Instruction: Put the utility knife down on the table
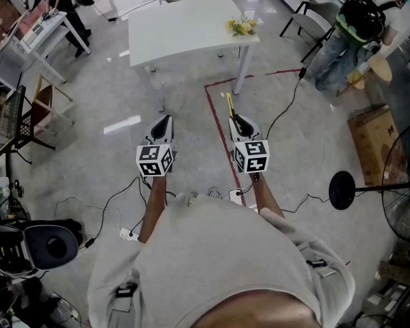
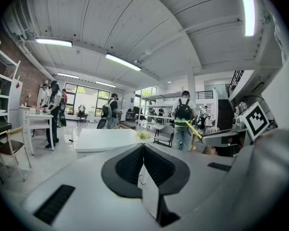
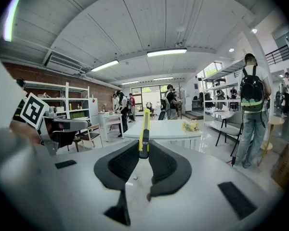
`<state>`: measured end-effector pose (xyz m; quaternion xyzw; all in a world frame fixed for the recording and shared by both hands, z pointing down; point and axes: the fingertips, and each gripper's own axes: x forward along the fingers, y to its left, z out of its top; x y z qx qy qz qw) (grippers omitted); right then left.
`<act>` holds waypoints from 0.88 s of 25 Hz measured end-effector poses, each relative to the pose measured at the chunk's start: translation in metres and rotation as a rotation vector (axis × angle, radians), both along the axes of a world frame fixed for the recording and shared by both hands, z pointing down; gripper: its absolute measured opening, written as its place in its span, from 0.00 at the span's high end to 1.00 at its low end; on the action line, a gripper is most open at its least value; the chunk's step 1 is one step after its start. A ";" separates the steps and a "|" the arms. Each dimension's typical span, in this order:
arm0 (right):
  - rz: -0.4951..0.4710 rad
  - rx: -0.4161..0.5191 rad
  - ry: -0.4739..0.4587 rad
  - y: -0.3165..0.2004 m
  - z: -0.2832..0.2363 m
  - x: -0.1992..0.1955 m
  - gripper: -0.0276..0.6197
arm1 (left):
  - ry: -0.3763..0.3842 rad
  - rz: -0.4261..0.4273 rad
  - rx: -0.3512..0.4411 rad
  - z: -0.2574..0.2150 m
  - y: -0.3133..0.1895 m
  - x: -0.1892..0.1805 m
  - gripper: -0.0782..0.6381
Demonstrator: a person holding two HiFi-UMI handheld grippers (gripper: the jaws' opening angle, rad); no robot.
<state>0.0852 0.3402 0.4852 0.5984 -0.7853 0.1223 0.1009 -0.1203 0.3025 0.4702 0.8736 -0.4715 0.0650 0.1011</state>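
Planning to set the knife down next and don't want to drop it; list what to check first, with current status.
1. Right gripper shut on the utility knife: ok.
2. Left gripper empty, jaws together: ok.
3. White table within reach: not ok, it stands some way ahead of both grippers.
4. Free spot on the tabletop: ok, only flowers lie at one corner.
5. Blade retracted: cannot tell.
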 end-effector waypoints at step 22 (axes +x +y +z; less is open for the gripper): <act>-0.018 -0.010 -0.021 -0.007 0.006 0.016 0.83 | -0.006 -0.008 -0.008 0.000 -0.006 0.018 0.86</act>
